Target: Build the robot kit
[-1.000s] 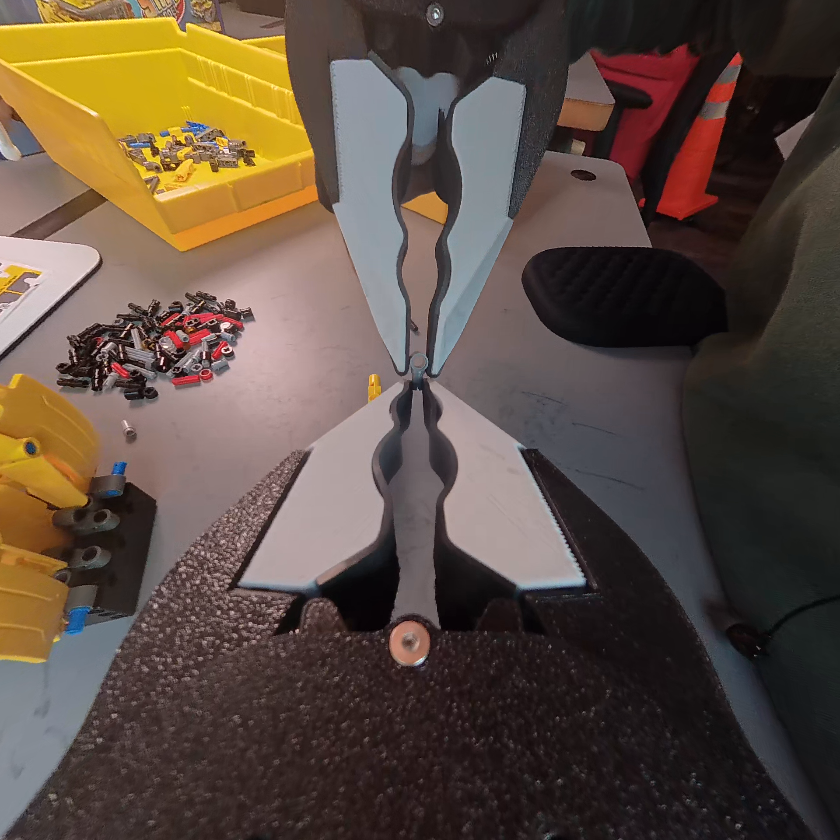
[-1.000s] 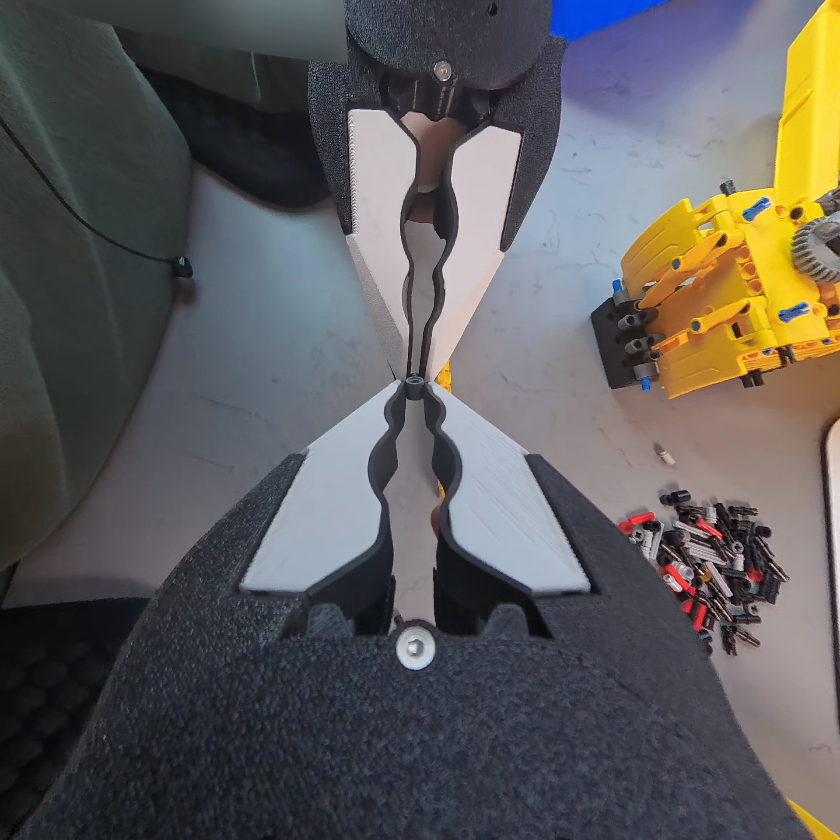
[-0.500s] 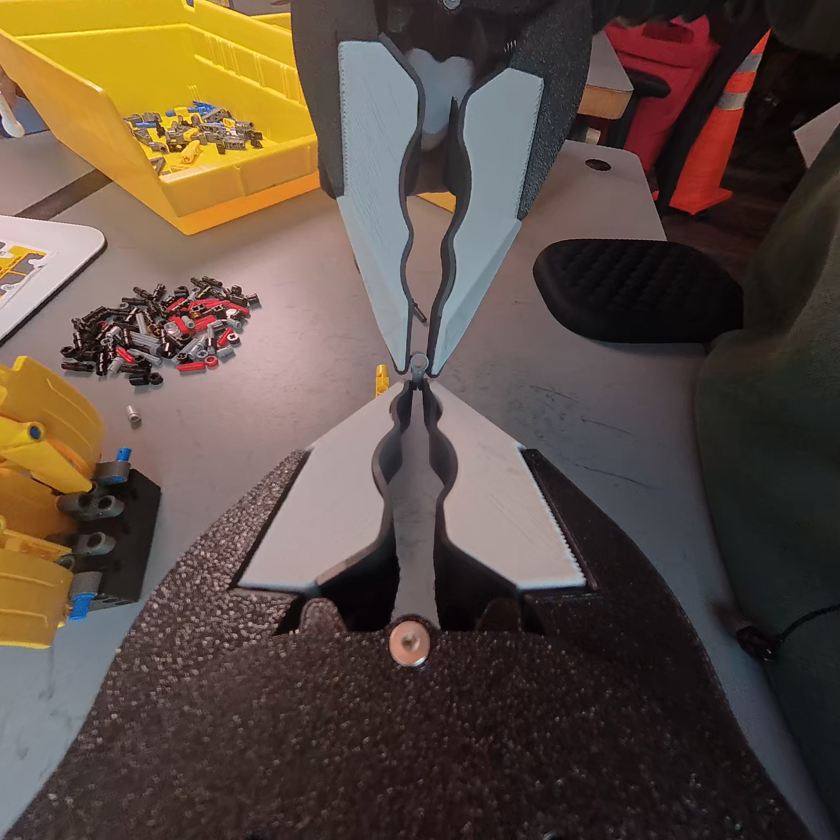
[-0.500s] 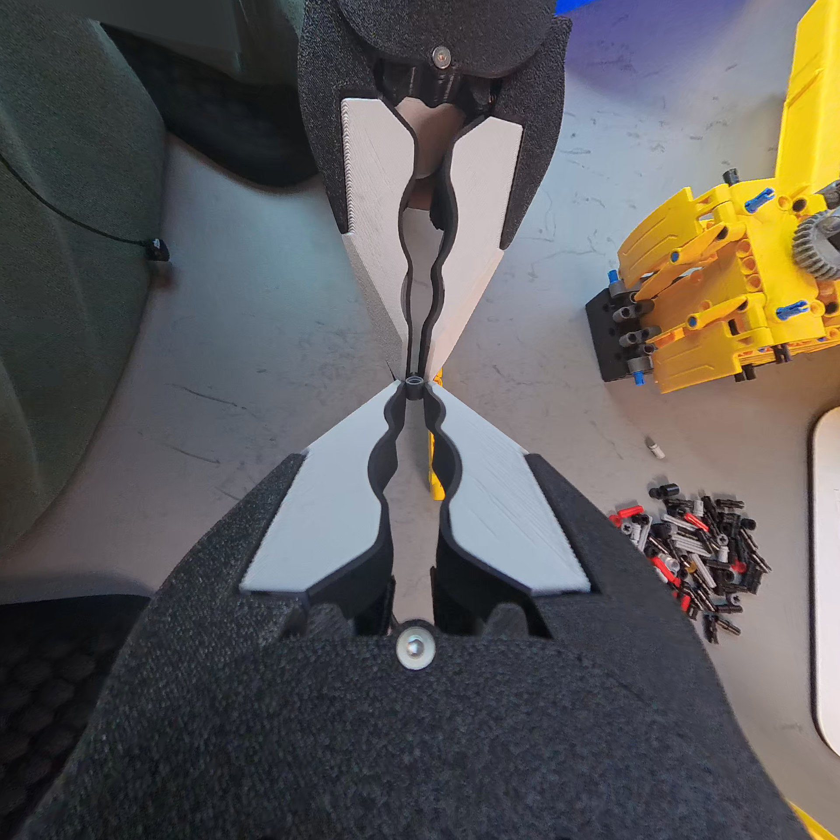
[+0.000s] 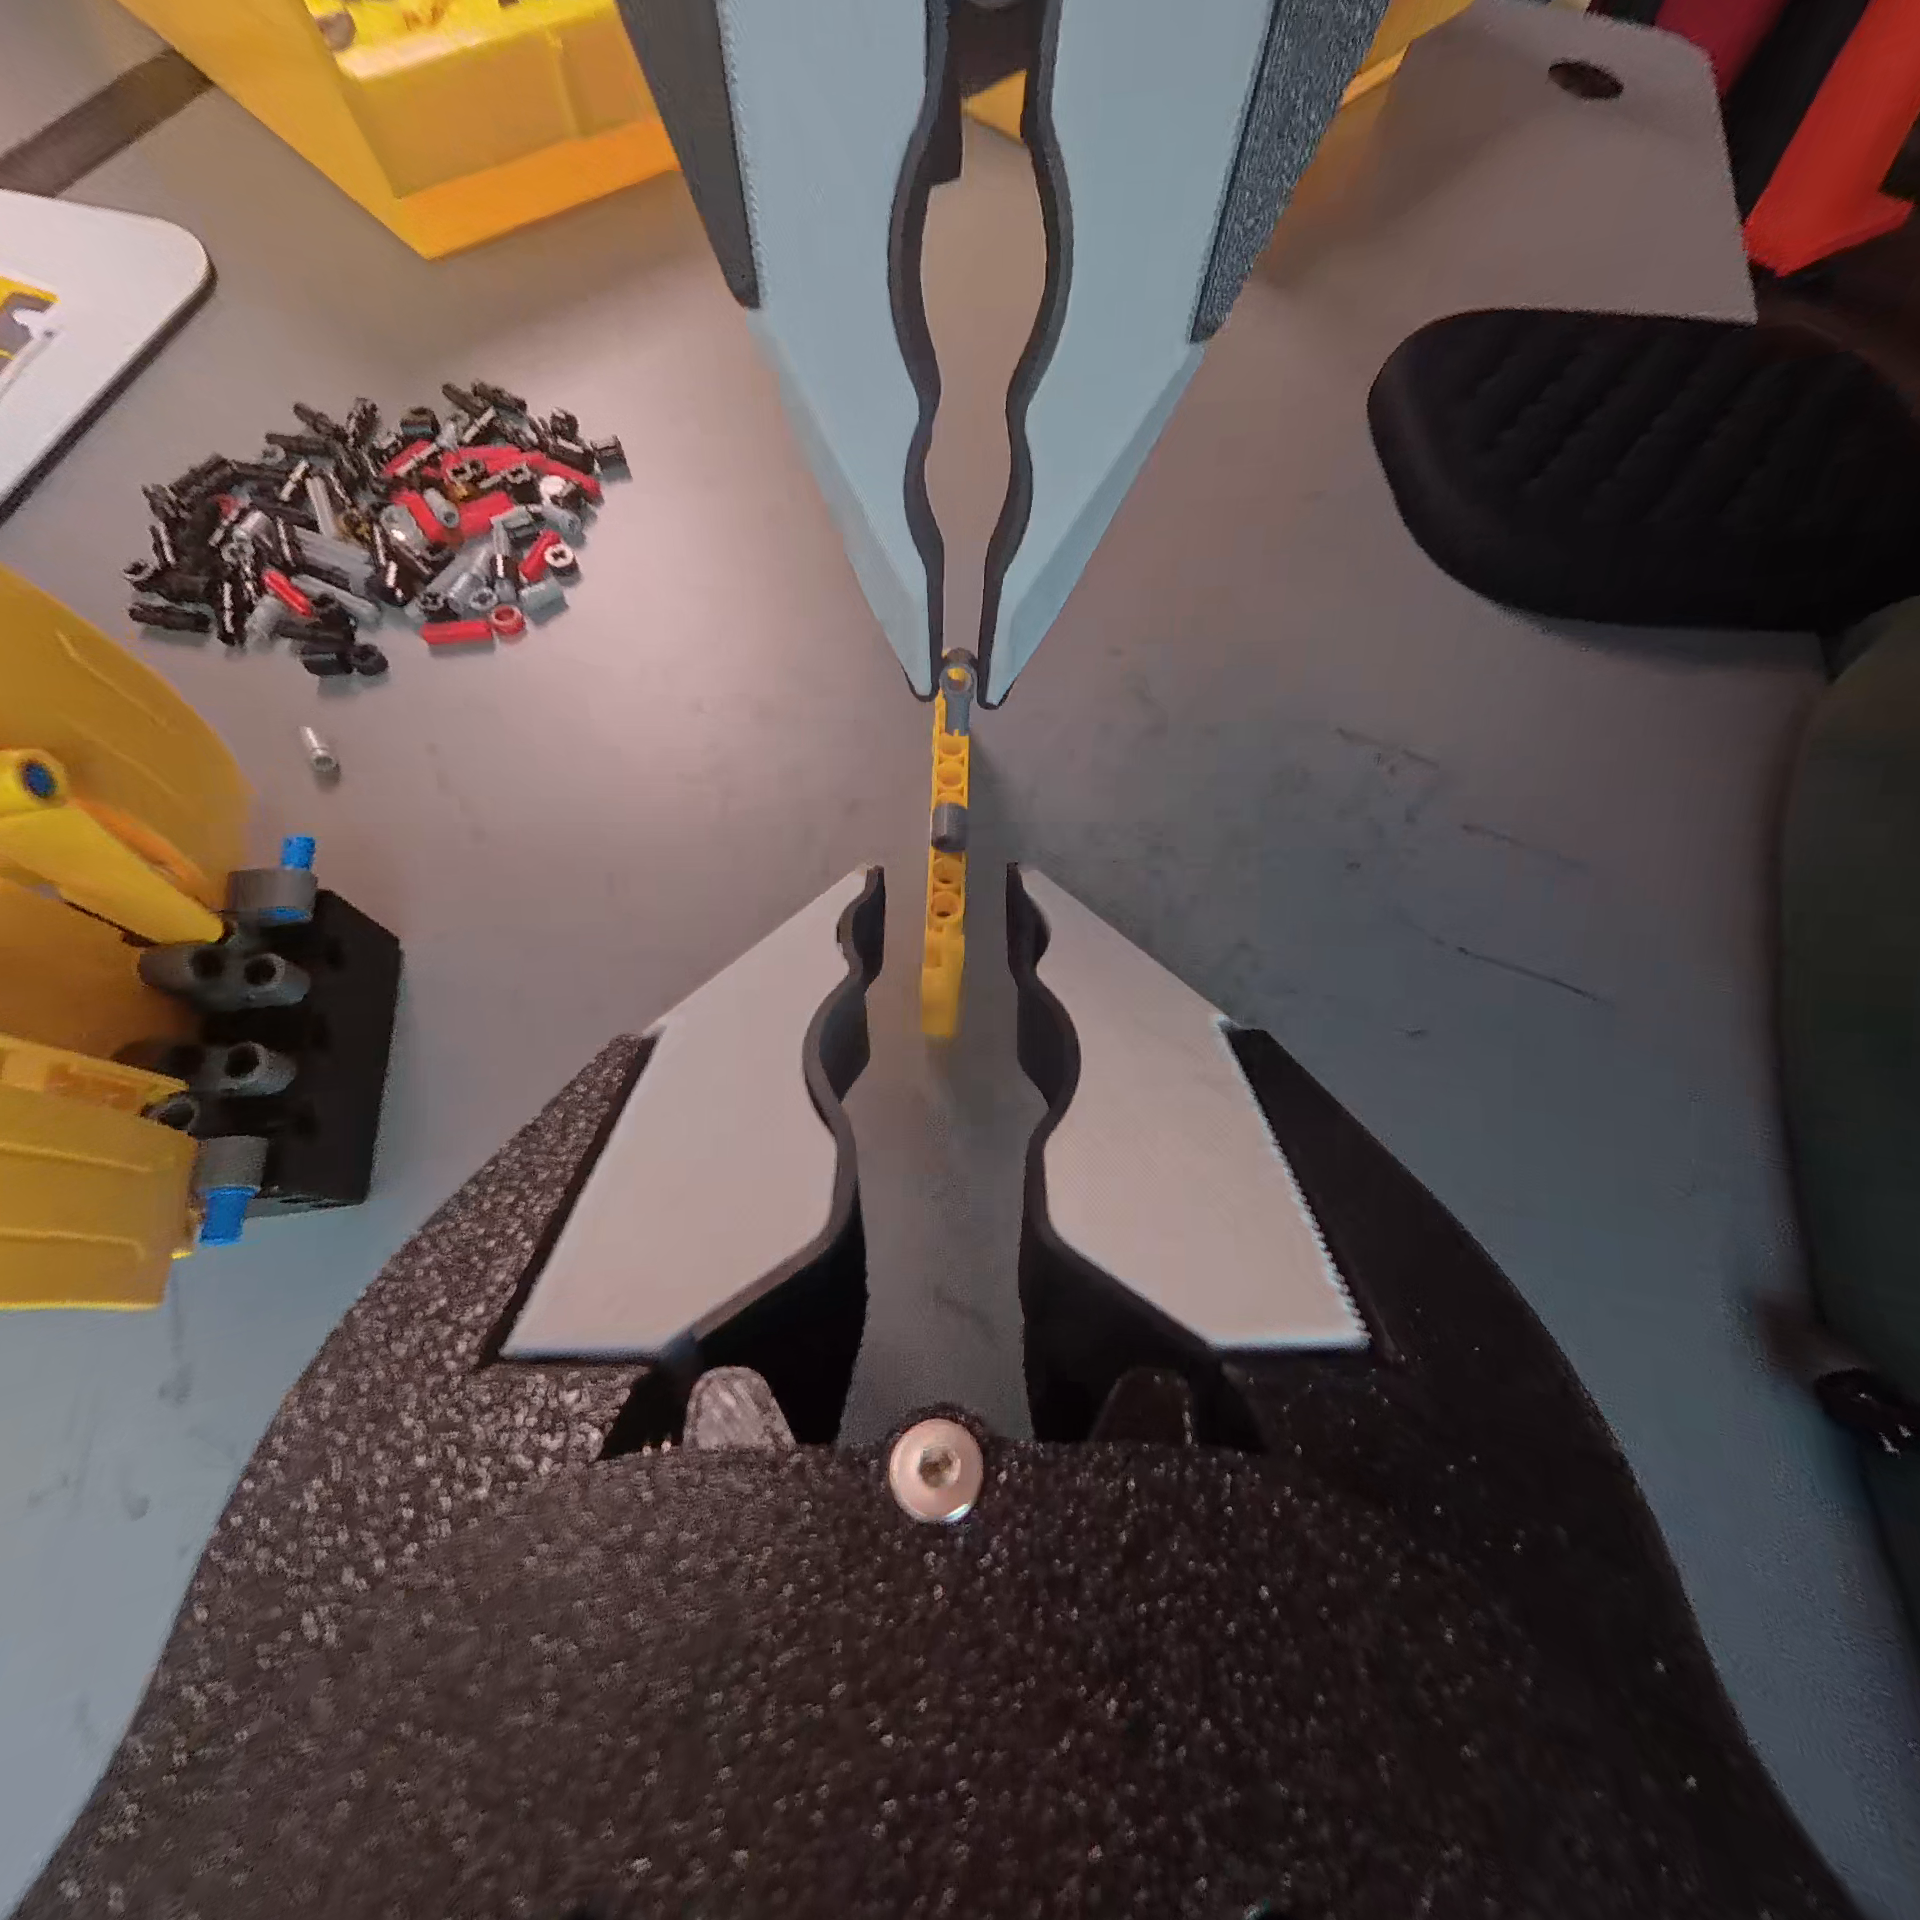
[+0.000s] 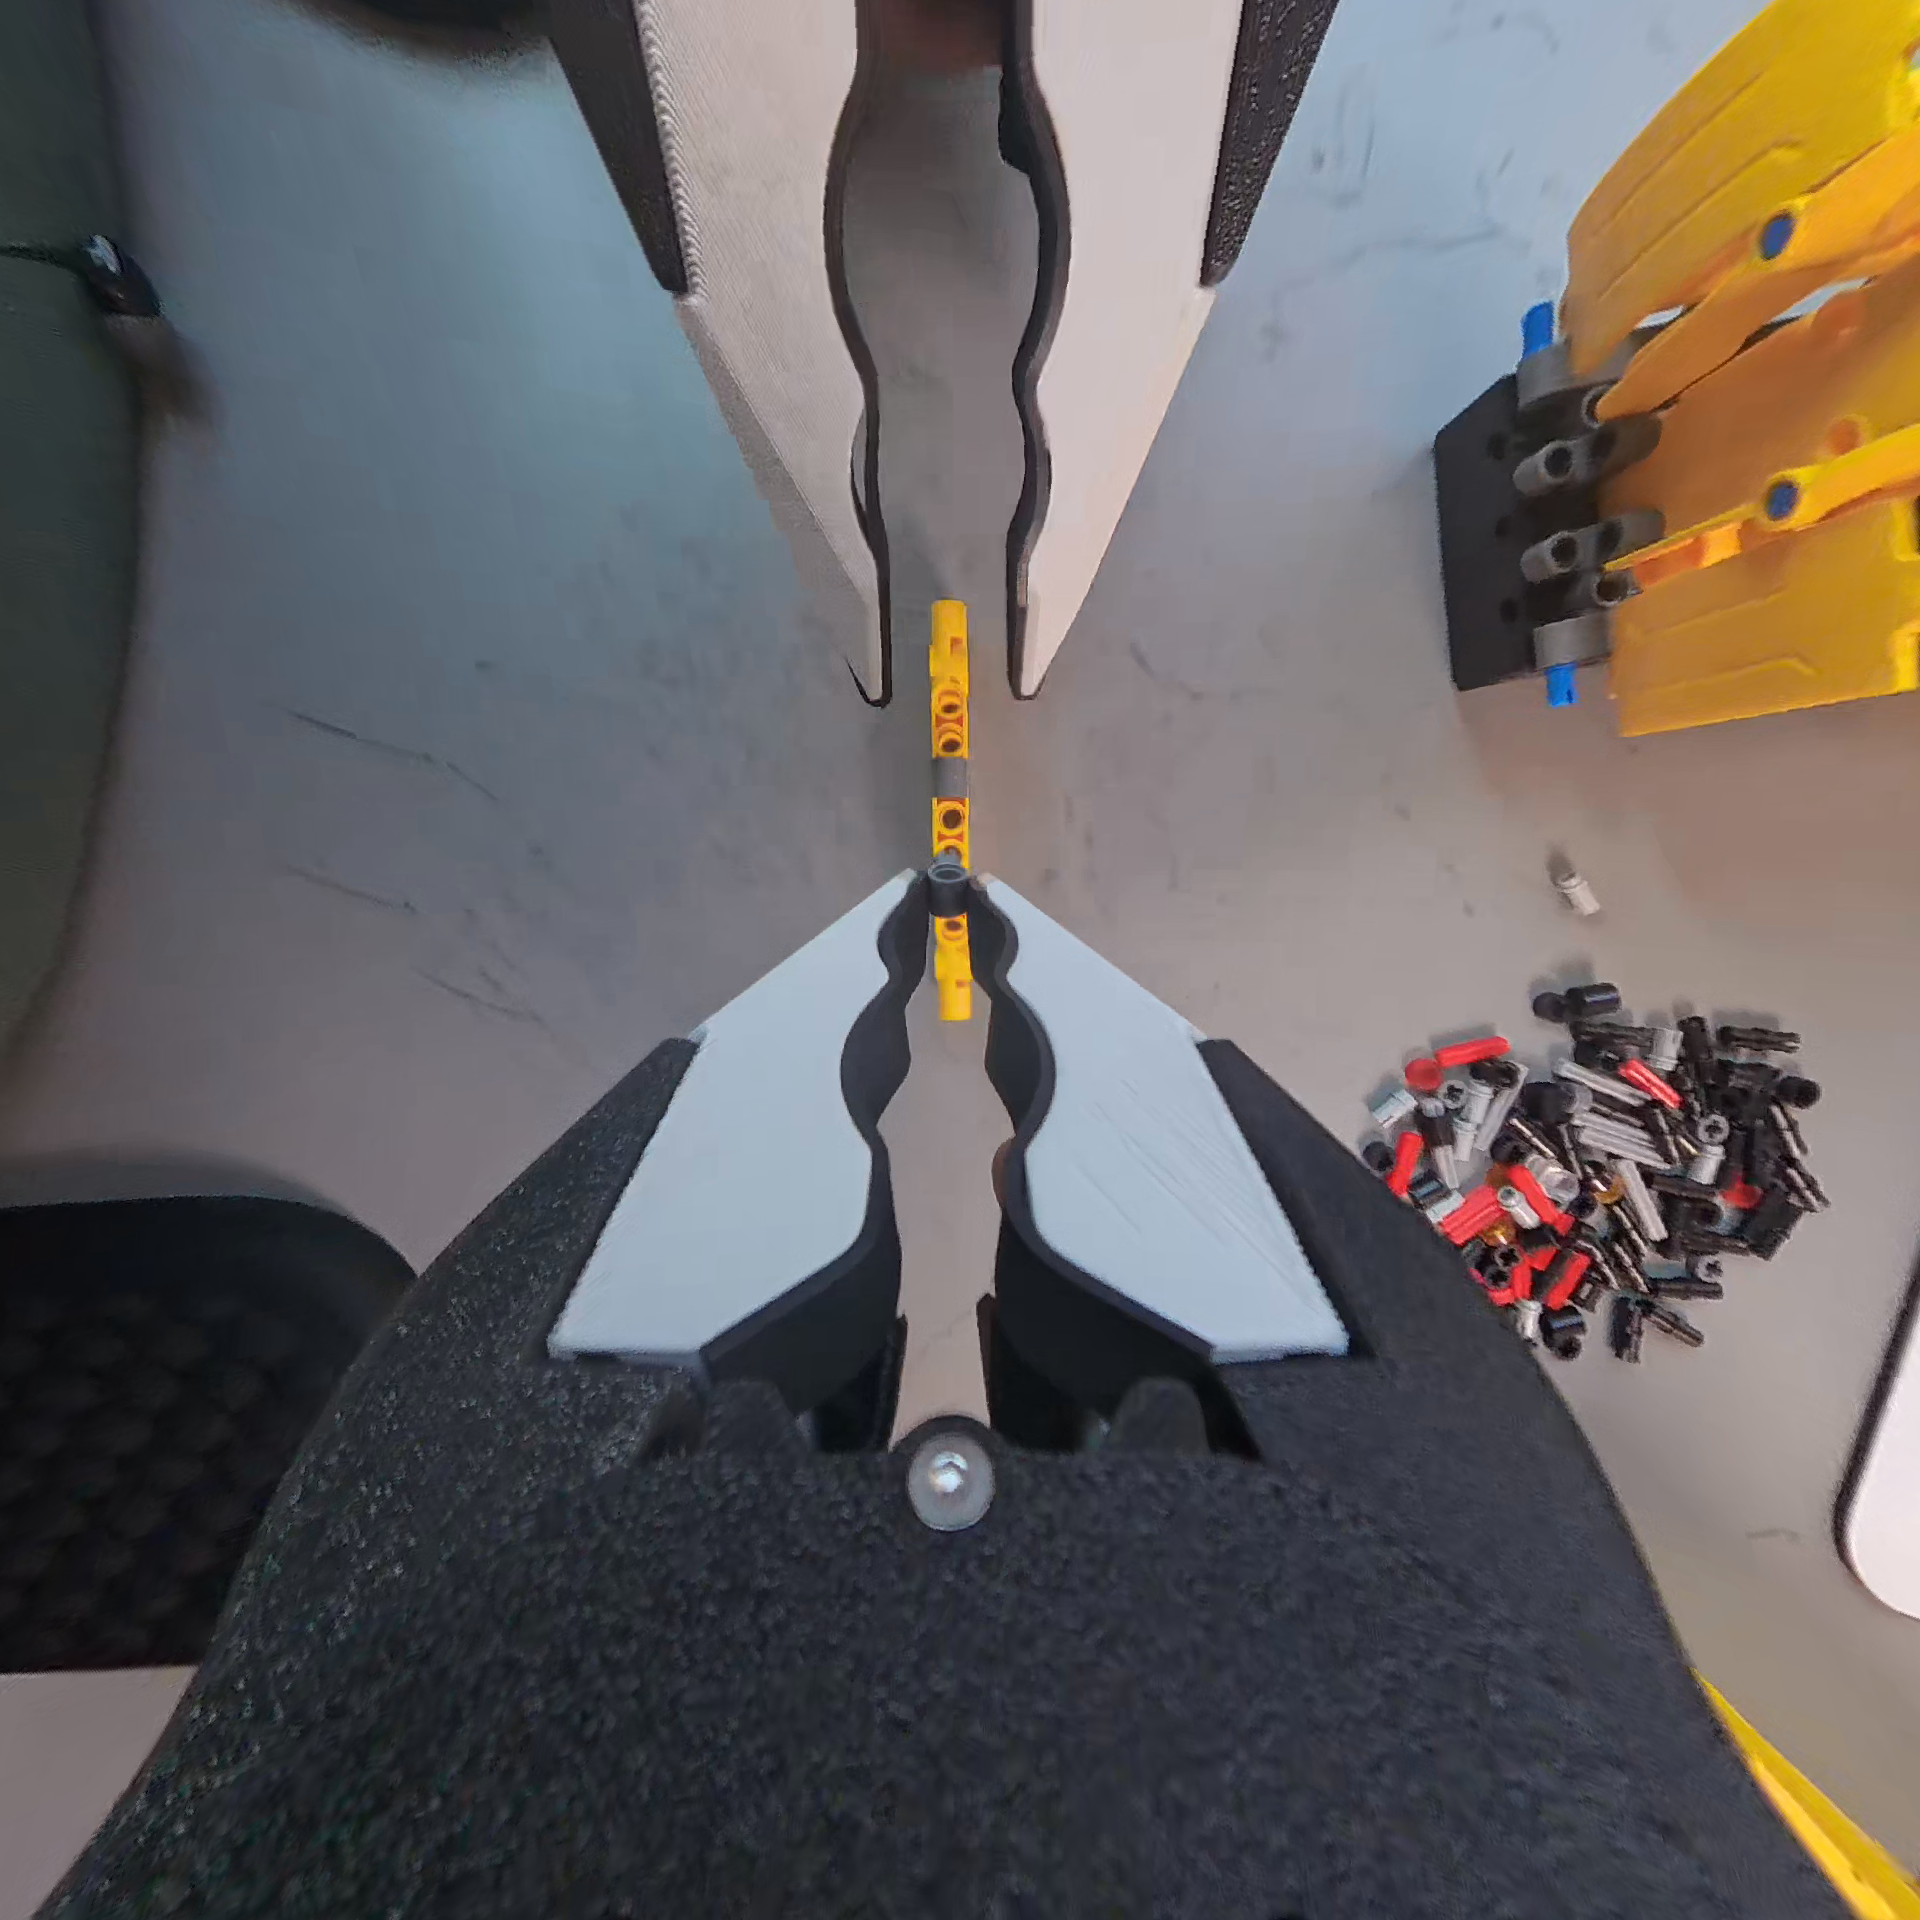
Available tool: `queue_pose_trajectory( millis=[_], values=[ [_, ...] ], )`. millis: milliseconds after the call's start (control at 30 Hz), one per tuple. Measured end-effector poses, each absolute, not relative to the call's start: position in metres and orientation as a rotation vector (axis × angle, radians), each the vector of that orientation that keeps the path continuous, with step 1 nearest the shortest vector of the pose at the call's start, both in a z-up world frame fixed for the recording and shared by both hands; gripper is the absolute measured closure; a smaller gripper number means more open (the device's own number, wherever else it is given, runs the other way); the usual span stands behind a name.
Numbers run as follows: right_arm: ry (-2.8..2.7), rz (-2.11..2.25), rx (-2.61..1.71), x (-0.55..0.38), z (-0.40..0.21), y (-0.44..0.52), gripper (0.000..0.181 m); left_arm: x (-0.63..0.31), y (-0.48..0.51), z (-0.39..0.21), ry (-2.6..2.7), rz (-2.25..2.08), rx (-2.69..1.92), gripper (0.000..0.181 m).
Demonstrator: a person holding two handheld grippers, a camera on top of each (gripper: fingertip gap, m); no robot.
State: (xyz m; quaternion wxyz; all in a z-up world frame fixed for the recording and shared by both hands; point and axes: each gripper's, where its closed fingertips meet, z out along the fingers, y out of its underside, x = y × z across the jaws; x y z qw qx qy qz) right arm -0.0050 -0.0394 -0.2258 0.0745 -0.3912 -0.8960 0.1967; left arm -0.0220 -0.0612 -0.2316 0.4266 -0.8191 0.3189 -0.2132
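The right gripper (image 6: 948, 883) is seen closed at its tips, its jaws clamped on a dark grey connector (image 6: 948, 894) that is fitted on a slim yellow beam (image 6: 949, 717). The beam is carried lengthwise along the line of the fingers, and a short end runs back between them. From the clamped point the beam reaches forward to the left gripper (image 5: 943, 878), whose jaws stand apart. Its free end lies in the gap between the left fingers (image 5: 727, 1091), and no contact with either is shown in the two views. A second grey sleeve (image 5: 948, 826) sits partway along the beam, between the two sets of tips. The beam appears to be held clear of the grey table (image 5: 1351, 831), though this cannot be told for certain. Off to the left gripper's left side, well apart from both tools, a pile of small black, red and grey pins (image 5: 374, 530) is spread on the table. A single grey pin (image 5: 322, 753) lies just beside the pile. Nearer the camera on that side stands a part-built yellow model (image 5: 94, 1039) on a black block (image 5: 332, 1060), with blue pins protruding. Farther back a yellow bin (image 5: 468, 125) and the corner of a white board (image 5: 94, 291) are seen — and on the opposite side a black ribbed pad (image 5: 1621, 468) rests at the table's edge.
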Motion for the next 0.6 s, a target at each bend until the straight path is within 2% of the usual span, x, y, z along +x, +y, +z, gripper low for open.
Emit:
queue_pose_trajectory(
  millis=[167,267,600],
  values=[
    [-2.780,0.496,-1.199,-0.005,-0.240,-0.039,0.175,-0.023,-0.060,-0.254,0.842,-0.461,-2.131,0.162],
    [-2.807,0.455,-1.205,-0.006,-0.241,-0.040,0.175,-0.022,-0.059,-0.258,0.855,-0.447,-2.148,0.173],
    [-2.879,0.281,-1.191,-0.006,-0.243,-0.039,0.175,-0.021,-0.058,-0.258,0.843,-0.457,-2.153,0.174]
  ],
)
